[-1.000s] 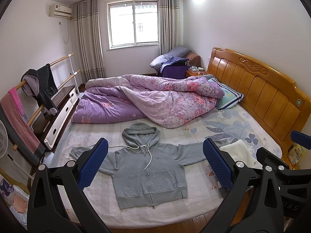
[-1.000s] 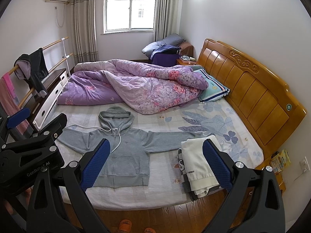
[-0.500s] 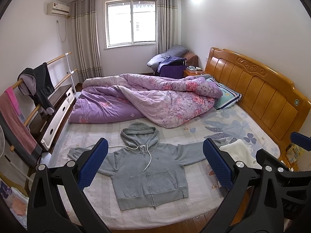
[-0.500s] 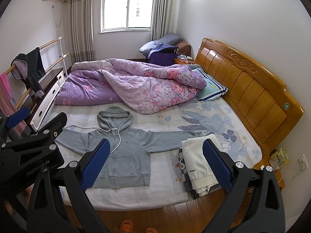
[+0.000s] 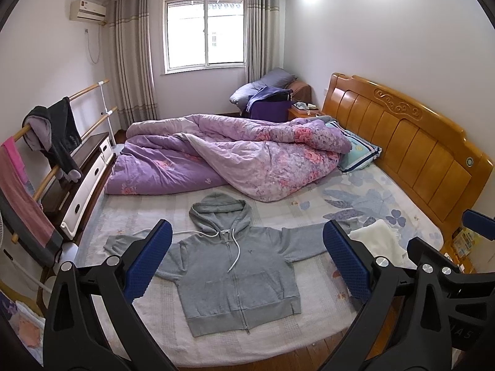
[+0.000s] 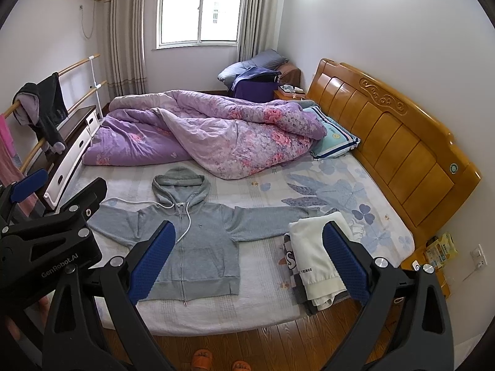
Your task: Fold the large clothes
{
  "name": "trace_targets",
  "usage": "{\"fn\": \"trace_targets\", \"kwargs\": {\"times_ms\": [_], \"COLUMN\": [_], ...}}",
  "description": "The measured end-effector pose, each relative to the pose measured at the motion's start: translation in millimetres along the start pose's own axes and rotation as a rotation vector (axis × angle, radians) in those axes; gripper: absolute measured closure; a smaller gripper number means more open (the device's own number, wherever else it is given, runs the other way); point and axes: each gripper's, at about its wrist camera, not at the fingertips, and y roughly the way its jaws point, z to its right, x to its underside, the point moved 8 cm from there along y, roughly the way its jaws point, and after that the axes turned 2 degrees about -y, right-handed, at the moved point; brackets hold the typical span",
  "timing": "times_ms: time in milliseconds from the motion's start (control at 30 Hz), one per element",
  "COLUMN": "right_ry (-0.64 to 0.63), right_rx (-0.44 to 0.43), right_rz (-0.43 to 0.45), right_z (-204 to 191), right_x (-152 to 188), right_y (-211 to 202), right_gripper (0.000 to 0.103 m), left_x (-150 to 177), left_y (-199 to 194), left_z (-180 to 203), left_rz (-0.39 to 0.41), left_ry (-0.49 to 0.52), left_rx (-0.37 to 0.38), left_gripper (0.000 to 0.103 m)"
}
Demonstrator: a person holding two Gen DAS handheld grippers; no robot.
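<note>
The bed (image 5: 365, 191) fills the room, a purple quilt (image 5: 235, 157) heaped across its far half. On the near half a grey hoodie (image 5: 238, 275) lies flat, front up and zipped, hood toward the quilt, hem toward the near edge, sleeves spread out sideways. Its long axis, cuff to cuff, runs across both views. Just beside its right-hand cuff sits a stack of folded clothes (image 6: 312, 259), cream on top. Both tongs hang above the near edge, well apart from the cloth. The left tongs (image 5: 247, 262) stand wide with nothing between them, squarely over the hoodie's body; the right tongs (image 6: 249, 259), equally wide and unladen, sit further toward the stack, so each looks nearer its own sleeve
</note>
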Motion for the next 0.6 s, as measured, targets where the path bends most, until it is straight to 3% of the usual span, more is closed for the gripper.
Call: {"fn": "trace_targets", "kwargs": {"times_ms": [600], "right_ry": [-0.008], "right_rx": [0.024], "right_rz": [-0.014], "right_z": [-19], "right_x": [-11], "right_y": [6], "right_gripper": [0.011], "left_x": [-4], "left_y": [7], "left_z": [-17], "left_rz": [-0.014], "left_ry": [-0.002], "left_rx": [0.021], "left_gripper": [0.005]}}
